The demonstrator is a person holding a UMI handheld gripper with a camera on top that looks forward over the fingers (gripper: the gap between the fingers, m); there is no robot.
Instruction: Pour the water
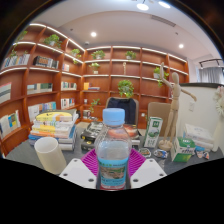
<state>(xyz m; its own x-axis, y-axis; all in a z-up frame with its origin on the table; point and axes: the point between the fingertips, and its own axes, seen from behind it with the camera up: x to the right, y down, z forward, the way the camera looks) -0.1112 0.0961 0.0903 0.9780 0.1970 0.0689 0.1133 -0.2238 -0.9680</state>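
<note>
Two white fingers of your tongs sit nearest, one each side of a clear plastic water bottle with a light blue cap. Magenta pads show just beside the bottle's lower body on both sides; they look to be pinching it, bottle upright. Its cap reaches up in front of the dark chair back.

Left of the bottle and near your left finger stands a white paper cup, upright, apart from the bottle, resting on the surface.

Further back on the left lies a stack of colourful books. To the right of the bottle you have a green-and-white carton standing upright, and small boxes cluttered beside it; labels too small to read.

Behind that, a dark office chair and a wooden articulated figure on the right.

Farthest back, wooden bookshelves wrap the room, holding books and green potted plants. Ceiling lights overhead.
</note>
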